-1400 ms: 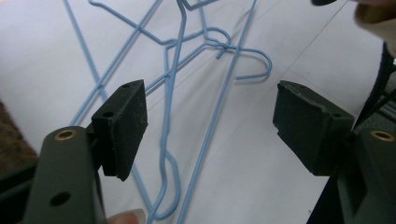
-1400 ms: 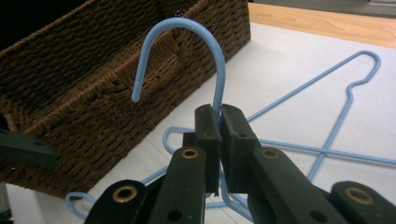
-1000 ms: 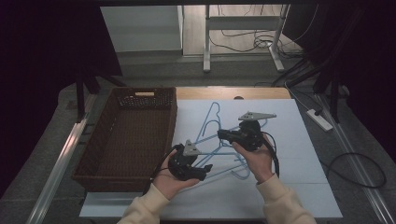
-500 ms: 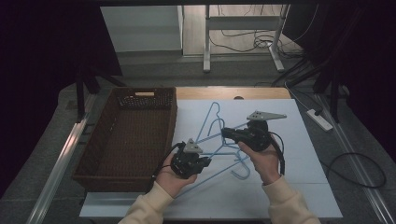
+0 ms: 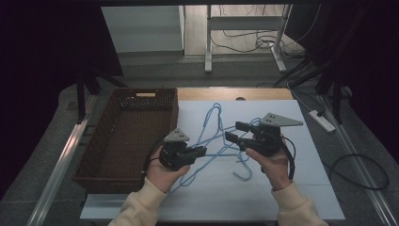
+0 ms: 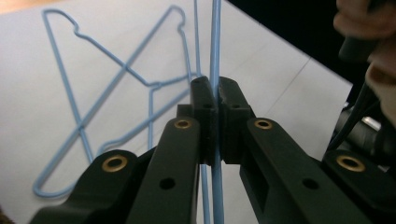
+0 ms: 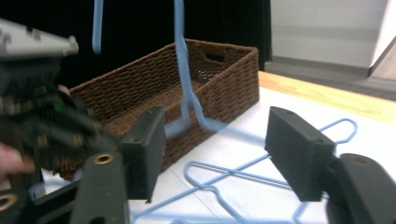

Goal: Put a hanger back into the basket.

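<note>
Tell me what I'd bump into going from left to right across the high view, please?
Brown basket → left gripper, its fingers shut on a blue hanger → right gripper, its fingers open after just opening → white power strip on the floor.

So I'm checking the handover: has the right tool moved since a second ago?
Yes. The right tool has shifted away from the wicker basket, its jaws just opening off the blue wire hanger.

Left claw (image 5: 201, 151) clamped shut; right claw (image 5: 235, 131) jaws just opening, apart.
</note>
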The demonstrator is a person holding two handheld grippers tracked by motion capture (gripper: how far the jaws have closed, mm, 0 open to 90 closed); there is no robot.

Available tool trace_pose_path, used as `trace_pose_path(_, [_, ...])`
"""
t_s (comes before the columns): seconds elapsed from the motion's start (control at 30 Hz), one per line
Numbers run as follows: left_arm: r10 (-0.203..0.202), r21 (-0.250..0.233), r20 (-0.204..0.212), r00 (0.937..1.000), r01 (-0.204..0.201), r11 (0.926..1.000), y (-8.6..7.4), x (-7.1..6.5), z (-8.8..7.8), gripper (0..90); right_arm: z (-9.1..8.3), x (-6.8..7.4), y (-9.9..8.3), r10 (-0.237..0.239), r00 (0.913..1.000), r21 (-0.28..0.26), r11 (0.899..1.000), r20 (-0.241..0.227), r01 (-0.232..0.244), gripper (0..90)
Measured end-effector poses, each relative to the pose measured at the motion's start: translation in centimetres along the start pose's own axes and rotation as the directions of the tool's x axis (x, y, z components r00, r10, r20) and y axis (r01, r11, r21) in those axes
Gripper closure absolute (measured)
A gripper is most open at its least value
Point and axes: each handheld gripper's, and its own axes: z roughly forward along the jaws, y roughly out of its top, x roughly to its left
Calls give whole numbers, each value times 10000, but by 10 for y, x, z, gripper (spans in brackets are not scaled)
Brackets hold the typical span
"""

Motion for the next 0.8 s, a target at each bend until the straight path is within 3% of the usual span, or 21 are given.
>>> trace_pose_path(0.17, [-191,-549,-112,9998,184,9983,8,10,-22,872,-17,-1,-7,-277,9994,-249,9993,192,281,329])
trace_pose_path(0.4, [-307,-1260,-354,9989,260,9917,15,24,-59,872,-35,-14,-28,-484,9964,190,9987,700,472,313])
trace_pose_path(0.8, [-801,-1876,-1162,9900,573,9806,4,62,-110,872,-48,-51,-74,75,9869,896,9957,1610,-222,266])
